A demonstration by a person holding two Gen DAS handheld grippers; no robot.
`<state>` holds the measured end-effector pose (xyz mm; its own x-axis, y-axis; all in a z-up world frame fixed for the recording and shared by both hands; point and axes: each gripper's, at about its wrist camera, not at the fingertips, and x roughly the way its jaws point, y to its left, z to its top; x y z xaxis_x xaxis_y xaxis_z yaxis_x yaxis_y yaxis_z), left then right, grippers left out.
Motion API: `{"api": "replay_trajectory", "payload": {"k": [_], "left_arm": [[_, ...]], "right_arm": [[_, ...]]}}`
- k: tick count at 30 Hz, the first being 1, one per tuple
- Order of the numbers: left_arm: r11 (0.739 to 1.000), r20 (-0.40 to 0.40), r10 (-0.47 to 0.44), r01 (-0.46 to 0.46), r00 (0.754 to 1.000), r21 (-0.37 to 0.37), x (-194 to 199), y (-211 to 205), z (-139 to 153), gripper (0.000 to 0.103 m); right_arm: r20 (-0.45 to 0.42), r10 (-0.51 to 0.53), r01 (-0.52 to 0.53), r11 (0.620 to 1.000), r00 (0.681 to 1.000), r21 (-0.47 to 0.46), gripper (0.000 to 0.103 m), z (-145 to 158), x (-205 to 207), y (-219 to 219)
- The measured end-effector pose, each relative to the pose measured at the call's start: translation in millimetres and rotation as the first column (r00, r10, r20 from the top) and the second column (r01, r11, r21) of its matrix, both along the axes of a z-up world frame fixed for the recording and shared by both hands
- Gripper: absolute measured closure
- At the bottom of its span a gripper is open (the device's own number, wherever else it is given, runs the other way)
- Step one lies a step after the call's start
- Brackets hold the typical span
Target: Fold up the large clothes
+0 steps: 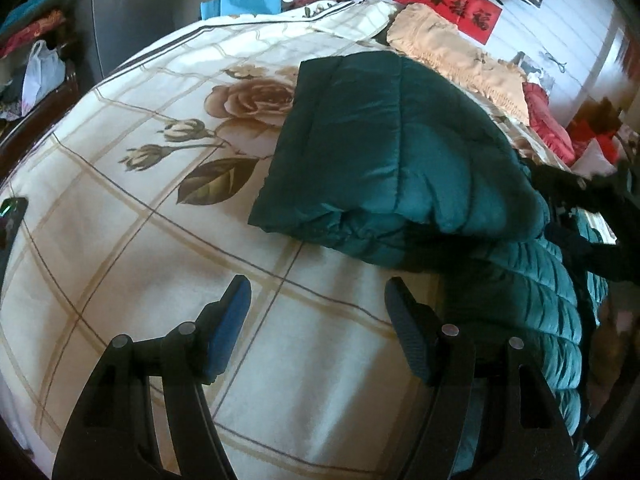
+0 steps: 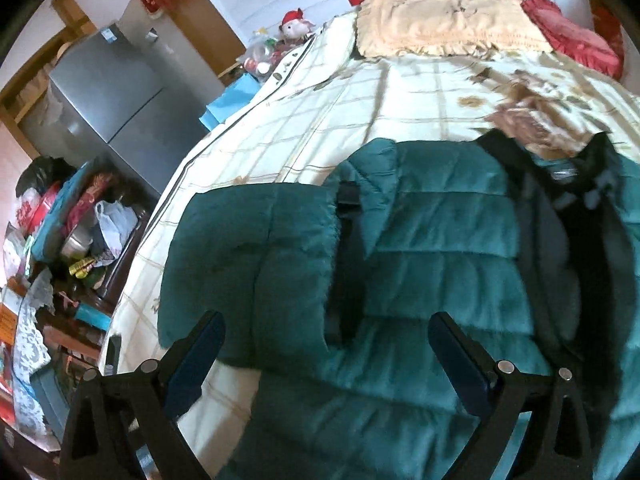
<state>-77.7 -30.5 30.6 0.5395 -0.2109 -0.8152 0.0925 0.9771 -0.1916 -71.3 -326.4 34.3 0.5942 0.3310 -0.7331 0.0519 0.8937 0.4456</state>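
Note:
A teal quilted puffer jacket [image 1: 384,148] lies on a bed with a cream floral blanket [image 1: 132,248]. In the right wrist view the jacket [image 2: 440,248] has one sleeve [image 2: 248,256] folded across its left side, and its dark collar [image 2: 560,184] points toward the pillows. My left gripper [image 1: 318,296] is open and empty, above the blanket just left of the jacket's edge. My right gripper [image 2: 326,334] is open and empty, hovering over the jacket's lower part beside the folded sleeve.
A beige pillow [image 2: 440,24] and a red cushion [image 2: 572,36] lie at the head of the bed. A grey fridge [image 2: 116,100] and a cluttered dark table [image 2: 72,240] stand left of the bed. A phone [image 1: 10,216] lies near the blanket's left edge.

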Motion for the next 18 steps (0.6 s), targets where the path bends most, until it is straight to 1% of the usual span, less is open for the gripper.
{"api": "replay_trajectory", "payload": {"k": [2, 3, 4, 5, 6, 7, 8, 11, 12, 13, 15, 17, 18], "left_arm": [[1.0, -0.011, -0.001, 0.001, 1.0, -0.002, 2, 0, -3, 0.033], [1.0, -0.015, -0.001, 0.001, 1.0, -0.001, 3, 1, -5, 0.033], [1.0, -0.018, -0.001, 0.001, 1.0, 0.001, 4, 1, -6, 0.033], [1.0, -0.02, -0.001, 0.001, 1.0, 0.002, 4, 1, -6, 0.033], [1.0, -0.024, 0.001, -0.001, 1.0, 0.003, 5, 2, -8, 0.033], [1.0, -0.026, 0.001, -0.001, 1.0, 0.003, 5, 2, -8, 0.033], [1.0, -0.026, 0.002, -0.002, 1.0, 0.002, 5, 3, -9, 0.033], [1.0, -0.012, 0.012, -0.012, 1.0, 0.012, 3, 6, -7, 0.033], [1.0, -0.008, 0.012, -0.012, 1.0, 0.014, 1, 7, -7, 0.033], [1.0, -0.005, 0.011, -0.01, 1.0, 0.013, 2, 7, -5, 0.033], [1.0, 0.005, 0.01, -0.01, 1.0, 0.007, -2, 6, -1, 0.033], [1.0, 0.011, 0.006, -0.006, 1.0, 0.003, -4, 6, 2, 0.033], [1.0, 0.014, 0.004, -0.004, 1.0, 0.001, -4, 4, 4, 0.033]], "right_arm": [[-0.008, 0.002, -0.002, 0.999, 1.0, 0.048, 0.003, -7, 11, 3], [-0.006, 0.006, -0.005, 0.998, 1.0, 0.063, 0.006, -8, 13, 6], [-0.006, 0.011, -0.011, 0.997, 1.0, 0.077, 0.023, -11, 16, 8], [-0.016, 0.009, -0.008, 0.997, 1.0, 0.076, 0.044, -14, 19, 11], [-0.023, 0.005, -0.003, 0.997, 1.0, 0.074, 0.055, -17, 22, 13], [-0.024, 0.002, 0.0, 0.997, 1.0, 0.081, 0.069, -19, 22, 12], [-0.017, -0.002, 0.003, 0.996, 1.0, 0.092, 0.075, -19, 21, 12], [0.028, -0.003, 0.001, 0.998, 1.0, 0.055, 0.085, -5, 12, 9], [0.046, -0.003, 0.001, 0.999, 0.999, 0.038, 0.086, 1, 7, 7], [0.071, -0.002, 0.001, 1.0, 0.998, 0.022, 0.093, 11, 2, 4], [0.116, 0.004, -0.005, 1.0, 0.993, 0.006, 0.095, 28, -7, -4], [0.18, -0.01, 0.013, 1.0, 0.984, -0.016, 0.096, 56, -23, -17], [0.201, -0.016, 0.022, 0.999, 0.979, -0.026, 0.096, 65, -28, -23]]}}
